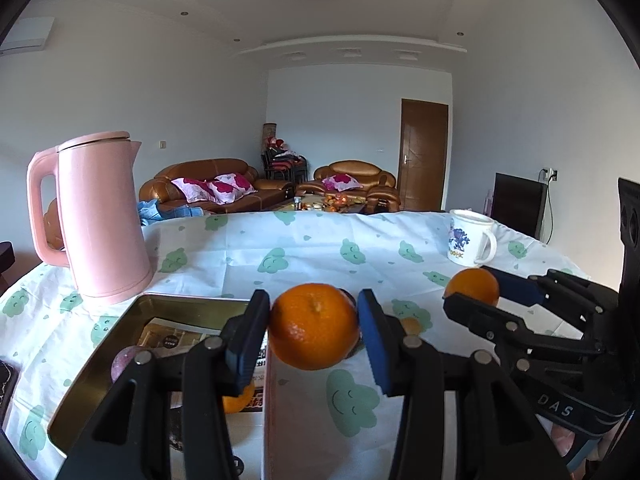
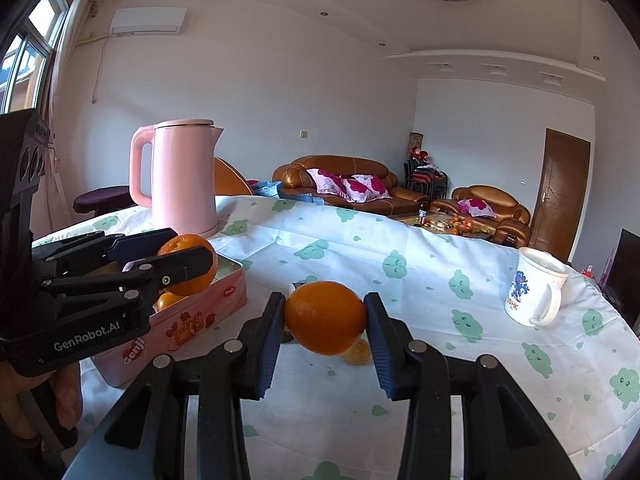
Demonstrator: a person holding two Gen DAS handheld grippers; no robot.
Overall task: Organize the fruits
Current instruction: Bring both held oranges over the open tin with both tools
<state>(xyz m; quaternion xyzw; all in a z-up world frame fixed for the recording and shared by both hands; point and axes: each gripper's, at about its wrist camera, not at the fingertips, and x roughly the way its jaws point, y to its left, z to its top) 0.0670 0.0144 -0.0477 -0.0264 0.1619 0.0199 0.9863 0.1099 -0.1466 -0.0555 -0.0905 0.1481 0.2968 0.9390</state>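
My left gripper point(image 1: 314, 326) is shut on an orange point(image 1: 313, 327) and holds it above the right rim of a pink tin box point(image 1: 100, 364). The box holds a purple fruit point(image 1: 126, 360) and another orange point(image 1: 239, 400). My right gripper point(image 2: 325, 322) is shut on a second orange point(image 2: 325, 317) above the tablecloth, right of the box point(image 2: 176, 330). In the right wrist view the left gripper point(image 2: 188, 266) with its orange point(image 2: 191, 264) hangs over the box. A small orange fruit point(image 2: 356, 352) lies on the cloth beneath the right gripper.
A pink kettle point(image 1: 100, 216) stands behind the box at the left. A white mug point(image 1: 470, 238) stands at the far right of the table. The round table has a white cloth with green clouds point(image 1: 304, 248). Sofas and a door lie beyond.
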